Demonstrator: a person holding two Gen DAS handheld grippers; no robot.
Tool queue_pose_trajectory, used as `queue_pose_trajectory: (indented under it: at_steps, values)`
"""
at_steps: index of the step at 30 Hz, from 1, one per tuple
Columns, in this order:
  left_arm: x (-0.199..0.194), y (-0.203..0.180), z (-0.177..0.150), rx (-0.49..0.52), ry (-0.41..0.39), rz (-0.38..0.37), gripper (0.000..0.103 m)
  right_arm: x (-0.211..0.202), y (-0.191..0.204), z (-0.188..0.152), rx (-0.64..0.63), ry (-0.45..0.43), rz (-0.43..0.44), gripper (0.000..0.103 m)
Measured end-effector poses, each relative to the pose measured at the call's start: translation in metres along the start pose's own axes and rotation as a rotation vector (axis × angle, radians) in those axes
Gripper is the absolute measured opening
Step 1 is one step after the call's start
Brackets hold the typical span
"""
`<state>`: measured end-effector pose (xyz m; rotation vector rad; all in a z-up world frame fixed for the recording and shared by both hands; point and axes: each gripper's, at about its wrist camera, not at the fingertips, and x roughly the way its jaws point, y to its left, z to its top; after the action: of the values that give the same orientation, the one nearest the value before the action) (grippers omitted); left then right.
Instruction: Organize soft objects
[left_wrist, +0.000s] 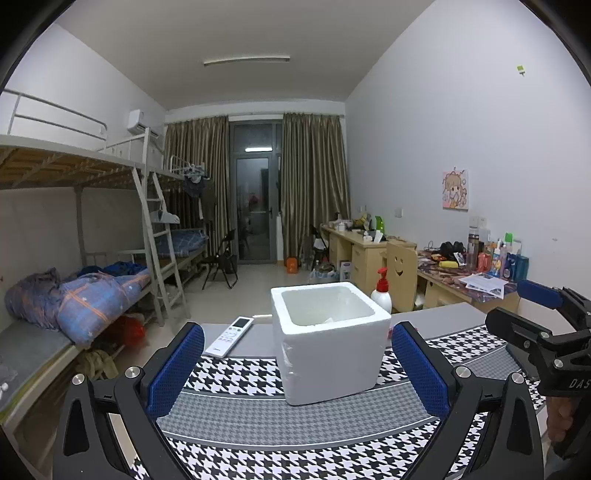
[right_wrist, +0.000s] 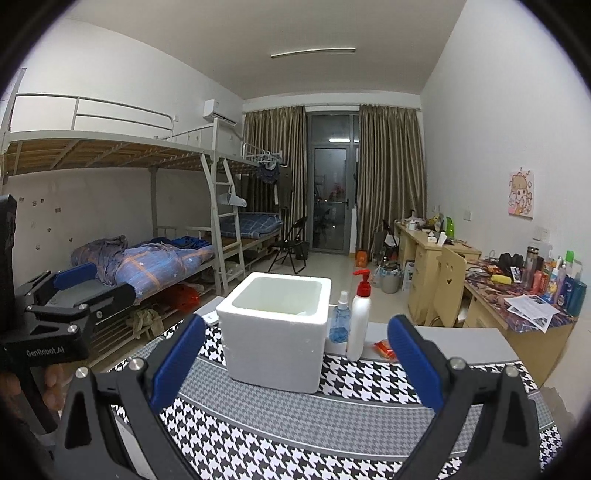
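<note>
Left tongs (left_wrist: 297, 369): spread wide, nothing between the blue ribbed pads (left_wrist: 176, 369), touching nothing. They hover over the houndstooth cloth (left_wrist: 236, 435), framing the foam box (left_wrist: 328, 343) without contact.

Right tongs (right_wrist: 295, 369): same state, spread wide and empty, pads (right_wrist: 413, 369) clear of everything. The box sits ahead between the fingers, slightly left of centre in that view.

Each pair of tongs shows at the edge of the other's view: black rigid frame, bolt heads, blue pad; a hand (right_wrist: 51, 384) grips the left one's handle.

Foam box: white expanded foam, roughly cubic, thick walls, open top, rounded rim, clear tape strip on one side. Interior mostly hidden; a pale scrap shows at the inner edge, can't tell what it is. It stands upright on the grey-banded part of the cloth.

Cloth: flat woven fabric, black-and-white houndstooth with finer grey check bands, covering the near part of the grey counter (right_wrist: 443, 343).

Behind the box on bare counter: white remote (left_wrist: 229, 336), flat slab with screen; white pump bottle (right_wrist: 360, 325) with red pump head, cylindrical; small blue translucent spray bottle (right_wrist: 340, 321) just beside it; orange wrapped packet (right_wrist: 384, 349) lying flat near the bottle base.

No soft item visible on the counter.
</note>
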<state>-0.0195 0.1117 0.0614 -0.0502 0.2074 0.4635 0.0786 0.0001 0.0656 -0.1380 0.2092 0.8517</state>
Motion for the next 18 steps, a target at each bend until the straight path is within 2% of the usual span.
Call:
queue_pose_trajectory:
  at_steps: [13, 18]
  values:
    - [-0.014, -0.008, -0.016, -0.004, -0.015, -0.007, 0.102, -0.022, -0.001, -0.025, -0.010, -0.034, 0.001, 0.101]
    - [-0.020, -0.010, -0.023, -0.014, -0.023, -0.023, 0.102, -0.028, -0.004, -0.035, 0.023, -0.042, 0.009, 0.101]
